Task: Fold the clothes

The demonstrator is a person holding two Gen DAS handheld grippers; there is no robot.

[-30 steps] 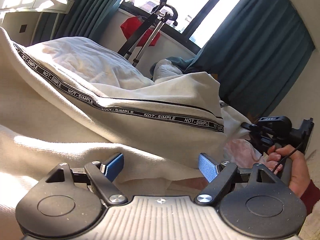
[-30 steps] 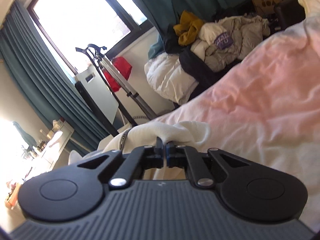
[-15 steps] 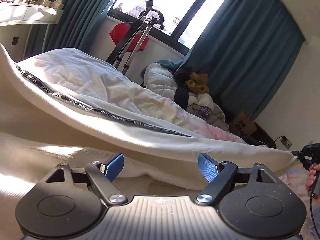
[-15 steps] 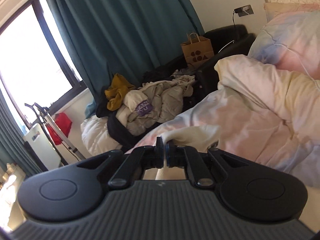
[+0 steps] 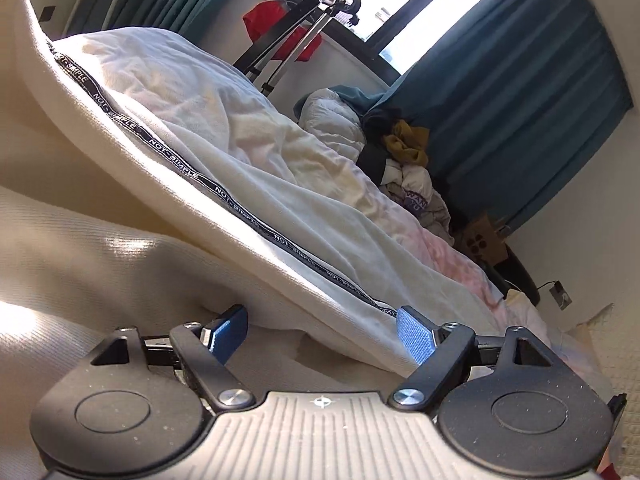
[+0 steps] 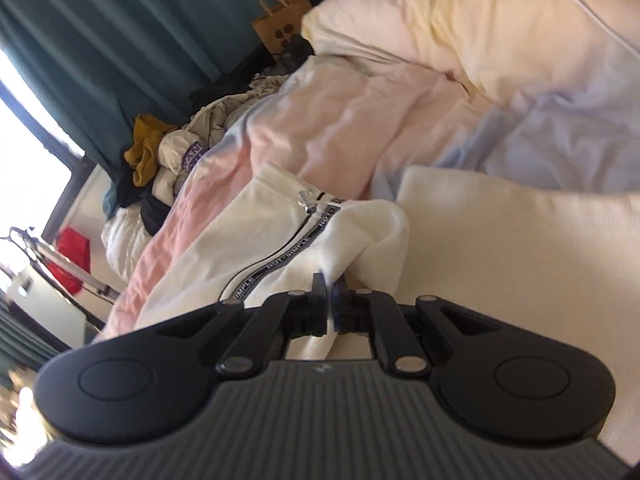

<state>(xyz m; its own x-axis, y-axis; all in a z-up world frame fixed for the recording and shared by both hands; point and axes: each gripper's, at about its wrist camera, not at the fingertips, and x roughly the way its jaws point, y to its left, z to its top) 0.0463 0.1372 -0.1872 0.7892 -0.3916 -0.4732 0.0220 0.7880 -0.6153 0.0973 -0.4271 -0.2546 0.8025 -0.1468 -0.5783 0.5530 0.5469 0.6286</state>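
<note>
Sunlit bedding fills the room ahead of both claws, a pink and cream duvet spread over the bed. Right claw: its jaws are pinched together on a fold of the cream zip-up garment, which trails away from the tips toward the left, its lettered black zipper tape running just beside the grip. Past the garment's far edge the duvet lies open up to a pale pillow. Left claw: its blue pads stand wide apart with nothing pressed between them, low over the same cream cloth; whether they touch it I cannot tell. A raised fold edged with the tape rises just beyond the tips. Farther off sit a heap of clothes, teal curtains and a bright window.
</note>
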